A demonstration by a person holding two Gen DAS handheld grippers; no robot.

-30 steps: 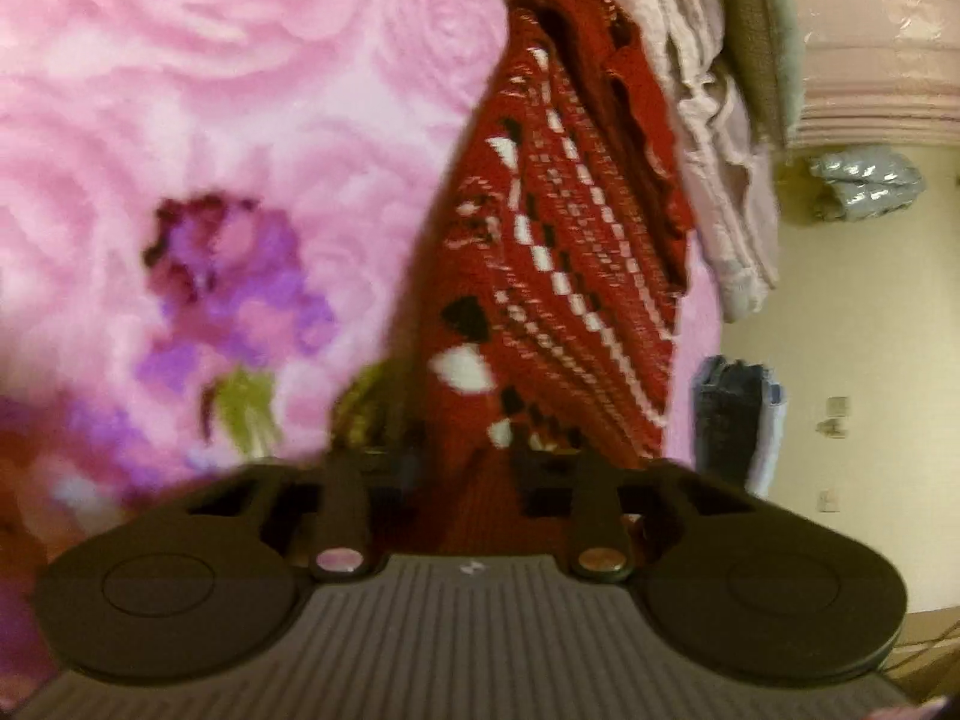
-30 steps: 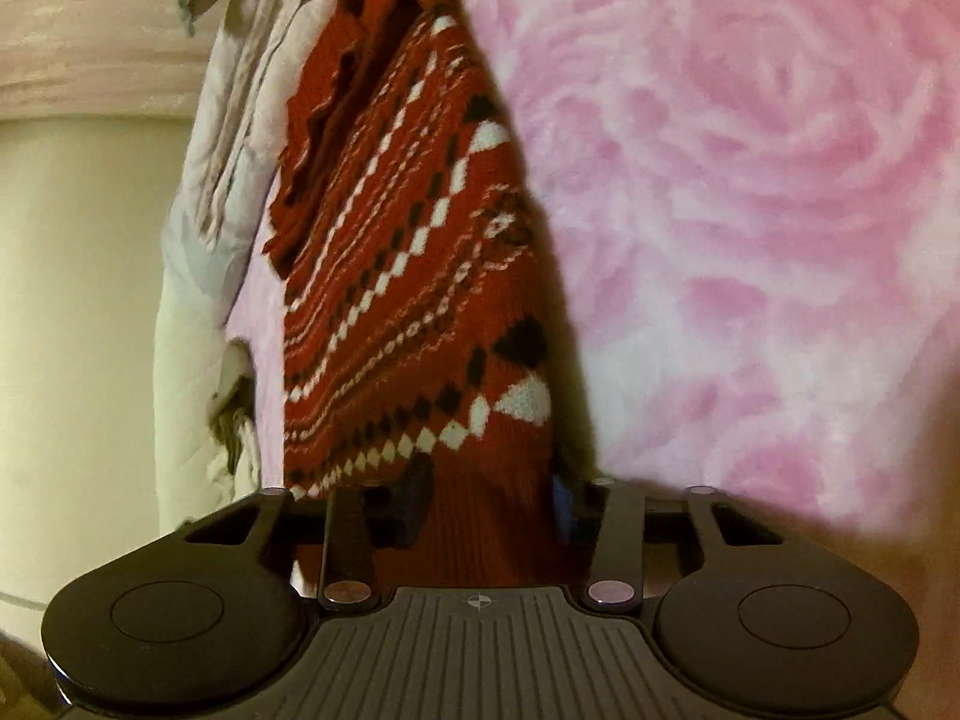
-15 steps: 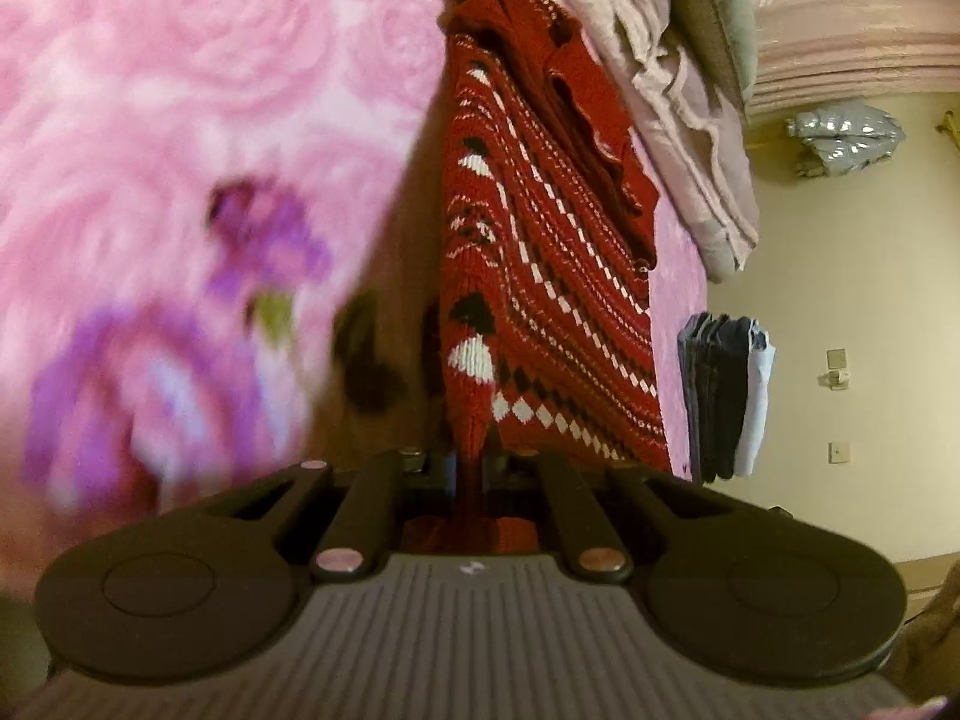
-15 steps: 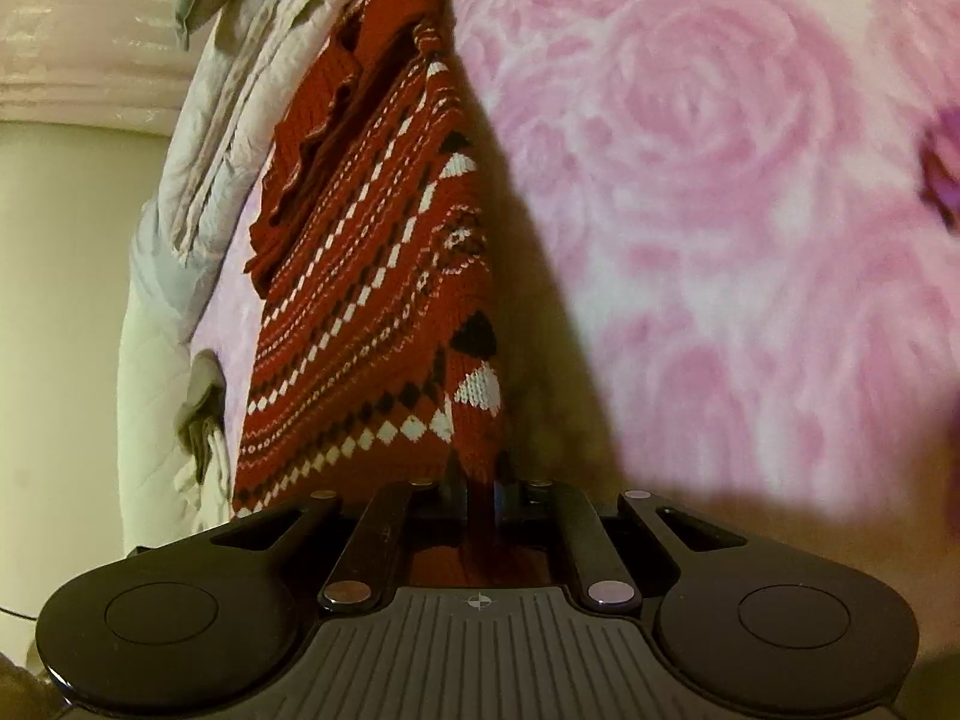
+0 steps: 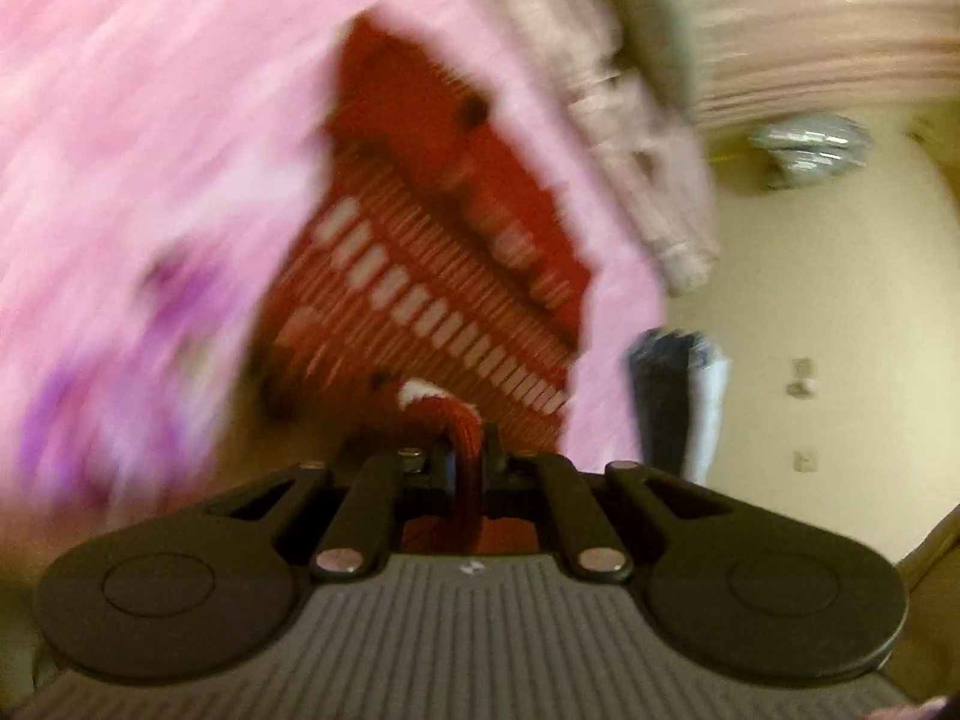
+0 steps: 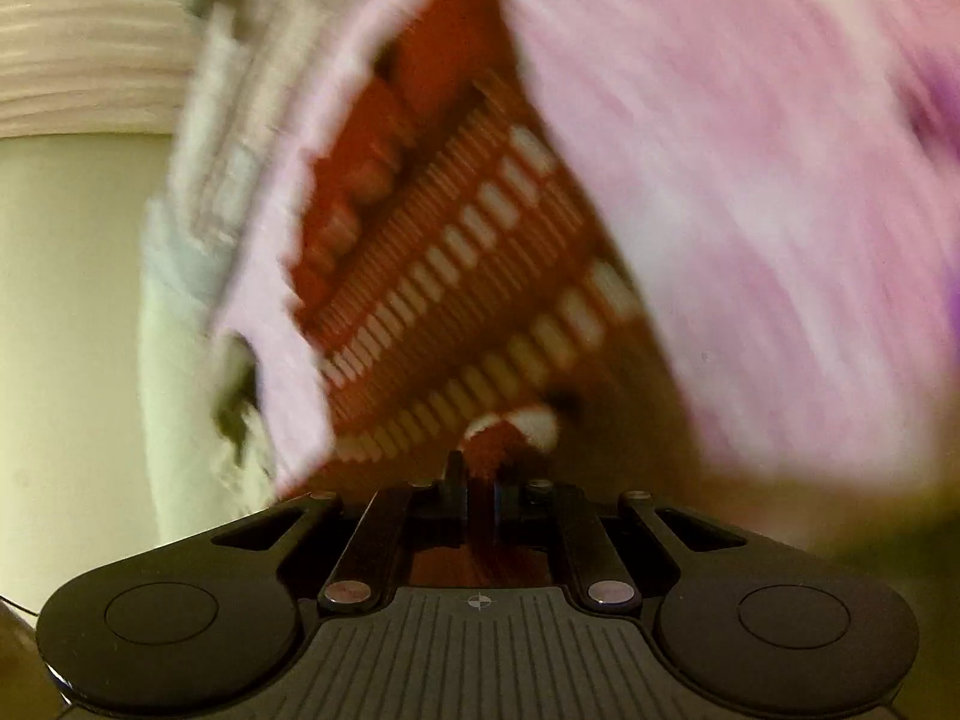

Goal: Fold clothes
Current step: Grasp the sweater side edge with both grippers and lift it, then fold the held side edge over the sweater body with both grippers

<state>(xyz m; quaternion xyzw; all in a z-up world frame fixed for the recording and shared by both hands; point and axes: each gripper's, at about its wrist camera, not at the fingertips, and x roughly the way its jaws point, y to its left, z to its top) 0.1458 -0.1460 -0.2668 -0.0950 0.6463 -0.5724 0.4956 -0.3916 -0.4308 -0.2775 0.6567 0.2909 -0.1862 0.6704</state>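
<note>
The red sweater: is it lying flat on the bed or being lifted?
Being lifted at its near edge: the left gripper and right gripper are each shut on the sweater; the rest lies on the pink blanket.

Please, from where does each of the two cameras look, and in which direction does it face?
Left wrist: sits on the left gripper, looks forward and down over the red knitted sweater with white diamonds on the pink rose-patterned blanket; only its black fingers show.
Right wrist: sits on the right gripper, same downward look; only its fingers show.
Shared: sweater, blanket; each gripper pinches the sweater's hem.
</note>
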